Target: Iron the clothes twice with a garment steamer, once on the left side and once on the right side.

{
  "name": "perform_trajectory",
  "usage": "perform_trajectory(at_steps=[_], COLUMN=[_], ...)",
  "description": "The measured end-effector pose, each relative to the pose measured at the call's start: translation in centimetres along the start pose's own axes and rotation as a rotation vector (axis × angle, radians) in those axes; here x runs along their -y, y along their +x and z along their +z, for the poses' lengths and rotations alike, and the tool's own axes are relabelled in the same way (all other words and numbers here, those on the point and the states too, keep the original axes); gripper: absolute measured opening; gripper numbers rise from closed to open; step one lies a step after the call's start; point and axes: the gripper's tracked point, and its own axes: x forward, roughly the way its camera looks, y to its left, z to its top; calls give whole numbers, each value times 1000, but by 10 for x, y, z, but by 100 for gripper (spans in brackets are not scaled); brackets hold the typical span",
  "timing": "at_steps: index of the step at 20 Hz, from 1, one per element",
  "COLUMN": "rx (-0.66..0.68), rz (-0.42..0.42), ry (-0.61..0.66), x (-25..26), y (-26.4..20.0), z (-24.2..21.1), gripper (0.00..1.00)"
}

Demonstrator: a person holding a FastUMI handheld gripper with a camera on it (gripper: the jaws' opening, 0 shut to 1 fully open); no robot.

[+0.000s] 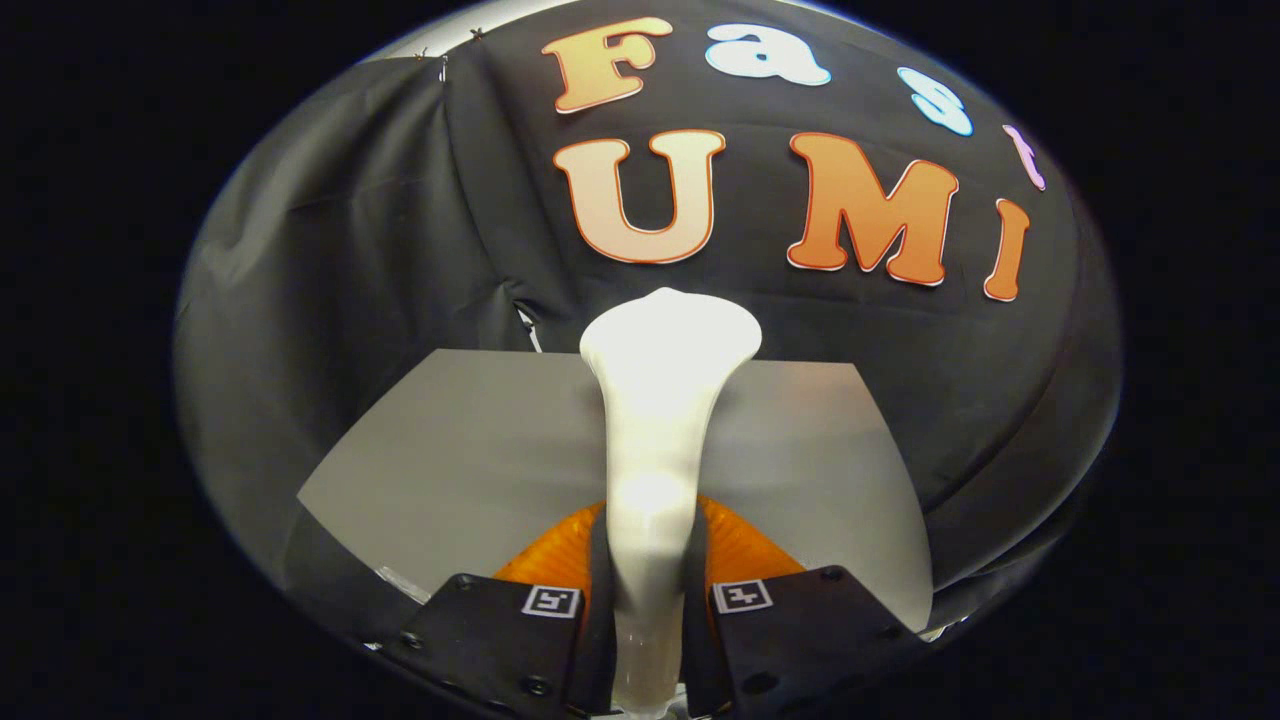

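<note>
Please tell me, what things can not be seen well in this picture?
- Steamer: its face points away, and the handle base is hidden between the gripper fingers.
- Grey garment: its near edge is behind the fingers.
- Orange thing: mostly covered, identity unclear.

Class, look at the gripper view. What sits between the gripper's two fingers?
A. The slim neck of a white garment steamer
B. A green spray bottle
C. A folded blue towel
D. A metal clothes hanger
A: the slim neck of the white garment steamer runs up between both fingers of the gripper, which press on it, and its head flares out beyond them, above the flat grey tabletop.
</note>
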Motion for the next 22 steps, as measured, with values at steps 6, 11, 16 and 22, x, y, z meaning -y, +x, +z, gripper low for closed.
perform_trajectory(at_steps=[6,11,16,22], rx=[55,143,264,384], rz=[25,62,71,52], ry=[42,37,15,8], x=[18,30,52,95], y=[-39,-94,-160,-251], z=[-2,20,48,69], gripper=[34,35,34,34])
